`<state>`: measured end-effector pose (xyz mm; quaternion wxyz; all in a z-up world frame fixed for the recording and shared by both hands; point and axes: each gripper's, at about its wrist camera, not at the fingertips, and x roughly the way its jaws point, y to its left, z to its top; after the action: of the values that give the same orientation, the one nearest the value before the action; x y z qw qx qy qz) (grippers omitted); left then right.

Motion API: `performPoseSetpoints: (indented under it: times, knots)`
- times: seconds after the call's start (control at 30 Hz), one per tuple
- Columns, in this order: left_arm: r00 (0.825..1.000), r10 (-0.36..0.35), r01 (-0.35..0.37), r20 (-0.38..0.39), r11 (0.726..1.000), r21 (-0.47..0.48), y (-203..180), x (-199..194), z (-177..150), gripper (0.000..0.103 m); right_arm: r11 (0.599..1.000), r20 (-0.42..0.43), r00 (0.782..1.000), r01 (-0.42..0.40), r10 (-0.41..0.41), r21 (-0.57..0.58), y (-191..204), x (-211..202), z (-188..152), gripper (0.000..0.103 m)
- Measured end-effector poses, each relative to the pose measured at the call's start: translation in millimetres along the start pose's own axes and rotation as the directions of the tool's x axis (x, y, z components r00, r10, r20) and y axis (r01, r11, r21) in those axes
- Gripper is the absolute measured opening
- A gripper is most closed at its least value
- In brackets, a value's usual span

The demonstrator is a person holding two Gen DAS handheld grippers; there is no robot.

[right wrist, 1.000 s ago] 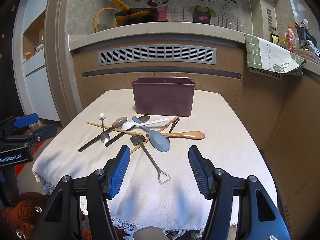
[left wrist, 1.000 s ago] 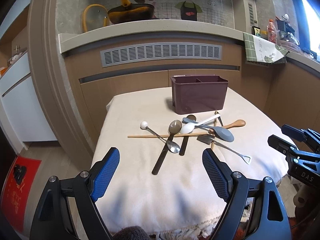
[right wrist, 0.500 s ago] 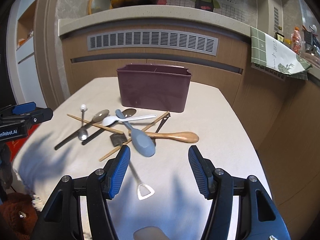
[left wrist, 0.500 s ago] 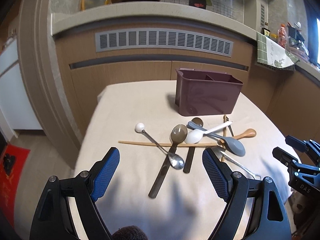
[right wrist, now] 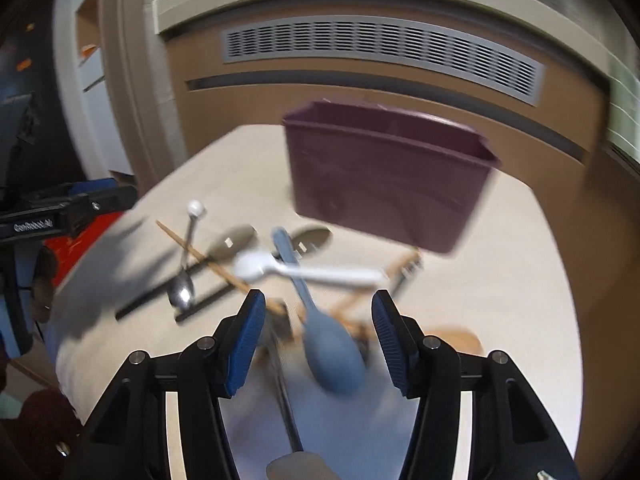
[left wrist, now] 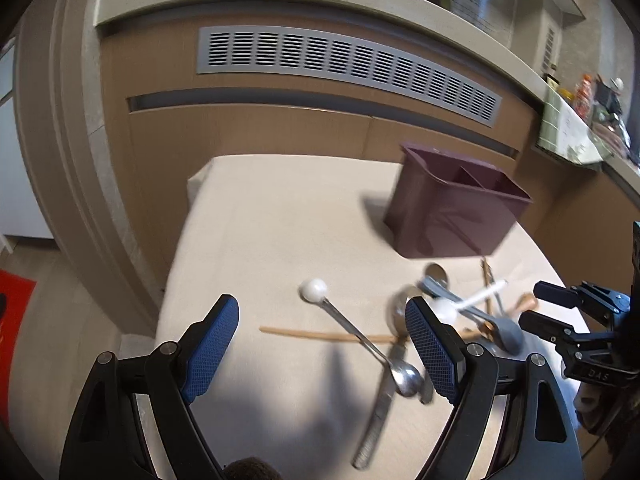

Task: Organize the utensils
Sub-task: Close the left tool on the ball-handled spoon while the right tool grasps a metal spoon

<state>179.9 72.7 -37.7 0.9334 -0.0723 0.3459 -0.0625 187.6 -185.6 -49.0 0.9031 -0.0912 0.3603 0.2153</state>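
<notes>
A: While both tongs gape with nothing between them, what lies nearest the right gripper [right wrist: 318,332]?
B: The blue-grey spoon [right wrist: 334,354], over a white spoon [right wrist: 256,266] and chopstick [right wrist: 200,254].
A: And the left gripper [left wrist: 322,350]?
B: Above the ball-ended spoon [left wrist: 352,332]. Beyond the heap stands the purple caddy [right wrist: 384,194].

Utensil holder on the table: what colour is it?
The utensil holder is dark purple-maroon, seen best in the right wrist view.
</notes>
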Motion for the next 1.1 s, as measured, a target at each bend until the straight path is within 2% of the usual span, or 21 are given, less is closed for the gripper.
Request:
performPoseSetpoints:
  times: [0.17,0.27,0.37,0.47,0.53,0.6,0.73,0.87,0.97,1.03,1.1]
  knots:
    - [0.999,0.028,-0.031,-0.035,0.996,-0.078,22.1,18.9,5.7,0.085,0.992,-0.042,0.995,-0.091,0.088,-0.084,17.4,37.0,28.1,0.052]
    - [0.996,0.051,-0.057,-0.078,0.996,-0.070,23.5,29.6,6.4,0.085,0.981,-0.098,0.986,-0.149,0.138,-0.121,28.0,59.6,38.1,0.047]
    - [0.992,0.044,-0.048,-0.121,0.998,-0.032,12.7,40.6,6.8,0.085,0.983,-0.126,0.986,-0.127,0.110,-0.136,27.3,73.1,40.4,0.043]
    - [0.990,0.033,-0.039,-0.137,0.998,-0.045,5.4,51.9,7.9,0.083,0.993,-0.121,0.989,-0.095,0.086,-0.073,13.7,71.2,37.3,0.043]
    - [0.989,0.010,-0.023,-0.151,0.996,-0.085,4.0,61.0,9.6,0.078,0.997,-0.113,0.992,-0.061,0.055,-0.046,5.3,64.7,30.0,0.044]
    - [0.989,0.016,-0.031,-0.149,0.995,-0.100,0.3,65.9,11.0,0.069,0.999,-0.111,0.993,-0.032,0.027,-0.038,-0.7,57.8,21.5,0.044]
    - [0.990,0.064,-0.077,-0.127,0.992,-0.102,-6.7,73.2,11.9,0.061,1.000,-0.099,0.995,-0.003,0.002,-0.006,-11.4,47.4,10.4,0.044]
    - [0.982,0.148,-0.157,-0.117,0.985,-0.072,-13.2,81.9,11.8,0.054,1.000,-0.075,0.997,0.012,-0.010,0.028,-17.9,38.1,4.6,0.044]
    - [0.980,0.143,-0.154,-0.135,0.985,-0.072,-15.0,90.5,11.7,0.051,0.999,-0.058,0.998,0.017,-0.016,0.027,-19.1,33.0,1.8,0.044]
    - [0.980,0.130,-0.143,-0.148,0.986,-0.081,-13.4,95.3,11.2,0.045,0.999,-0.048,0.999,0.019,-0.018,0.027,-20.1,30.1,-0.3,0.044]
    - [0.979,0.122,-0.137,-0.163,0.987,-0.085,-12.4,100.5,10.8,0.034,0.999,-0.043,0.999,0.019,-0.017,0.032,-21.4,29.0,-1.9,0.044]
